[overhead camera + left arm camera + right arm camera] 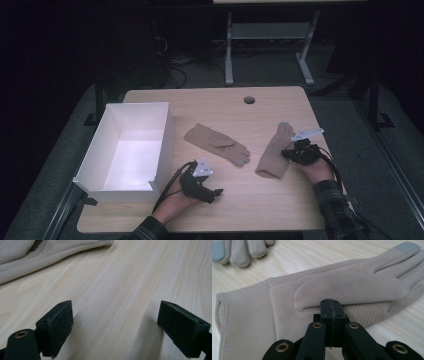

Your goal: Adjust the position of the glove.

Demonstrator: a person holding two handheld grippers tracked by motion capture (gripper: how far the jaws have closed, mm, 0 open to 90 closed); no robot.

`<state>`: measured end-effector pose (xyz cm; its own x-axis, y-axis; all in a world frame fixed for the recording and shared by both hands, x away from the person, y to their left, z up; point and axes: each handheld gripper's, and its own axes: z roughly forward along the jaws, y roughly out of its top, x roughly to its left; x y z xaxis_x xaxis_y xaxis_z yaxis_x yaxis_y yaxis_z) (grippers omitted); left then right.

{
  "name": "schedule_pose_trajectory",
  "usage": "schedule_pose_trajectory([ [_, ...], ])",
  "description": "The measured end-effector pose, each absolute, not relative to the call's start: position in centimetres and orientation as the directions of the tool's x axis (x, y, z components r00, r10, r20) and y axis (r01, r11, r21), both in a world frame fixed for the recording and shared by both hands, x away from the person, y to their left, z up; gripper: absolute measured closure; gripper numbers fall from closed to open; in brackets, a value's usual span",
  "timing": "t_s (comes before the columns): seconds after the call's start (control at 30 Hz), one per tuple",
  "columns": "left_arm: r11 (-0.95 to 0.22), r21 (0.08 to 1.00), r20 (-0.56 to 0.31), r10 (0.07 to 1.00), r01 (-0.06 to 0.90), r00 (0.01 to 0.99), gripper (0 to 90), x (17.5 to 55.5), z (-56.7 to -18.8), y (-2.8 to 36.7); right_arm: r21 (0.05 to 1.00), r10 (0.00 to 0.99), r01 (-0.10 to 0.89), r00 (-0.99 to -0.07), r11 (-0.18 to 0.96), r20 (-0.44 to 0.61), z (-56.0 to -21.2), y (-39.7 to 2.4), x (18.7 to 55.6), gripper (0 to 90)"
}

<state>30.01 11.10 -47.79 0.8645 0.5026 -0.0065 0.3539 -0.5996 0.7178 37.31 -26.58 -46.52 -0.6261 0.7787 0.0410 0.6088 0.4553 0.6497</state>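
1. Two beige gloves are lying on the desk (220, 102). The right glove (274, 150) is lying at the right side, with its cuff toward the near edge and its finger ends pointing far.
2. The left glove (215, 142) is lying in the middle of the desk, well apart from the right glove, with grey tips on its finger ends.
3. The right gripper (290, 152) is resting at the right edge of the right glove. In the right gripper view its fingers (325, 315) are standing pressed together, and their tip is touching the glove just under the thumb (347, 291). I cannot tell if any cloth is pinched between them.
4. The left gripper (216, 192) is lying low over the desk at the near side, between the box and the gloves. Its fingers (58, 325) are standing wide apart, with bare wood between them. A part of the left glove is showing at the far left in the left gripper view.
5. A white box (165, 145) is standing open at the left side of the desk, beside the left gripper.
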Motion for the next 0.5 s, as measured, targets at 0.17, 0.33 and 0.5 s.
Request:
schedule_pose_trajectory([
  [0.17, -0.597, 0.719, -0.008, 0.504, 0.355, 0.864, 12.5, 30.0, -47.8, 11.1, 0.651, 0.764, 0.601, -0.643, 0.464, 0.050, -46.5, -26.3, 36.5, 90.0],
  [0.33, -0.597, 0.720, -0.007, 0.503, 0.354, 0.864, 12.5, 30.0, -47.8, 11.1, 0.647, 0.748, 0.595, -0.661, 0.477, 0.056, -46.5, -25.8, 35.5, 90.0],
  [0.5, -0.597, 0.721, -0.006, 0.503, 0.353, 0.864, 12.5, 30.0, -47.8, 11.1, 0.646, 0.732, 0.583, -0.679, 0.492, 0.054, -46.4, -25.4, 34.7, 90.0],
])
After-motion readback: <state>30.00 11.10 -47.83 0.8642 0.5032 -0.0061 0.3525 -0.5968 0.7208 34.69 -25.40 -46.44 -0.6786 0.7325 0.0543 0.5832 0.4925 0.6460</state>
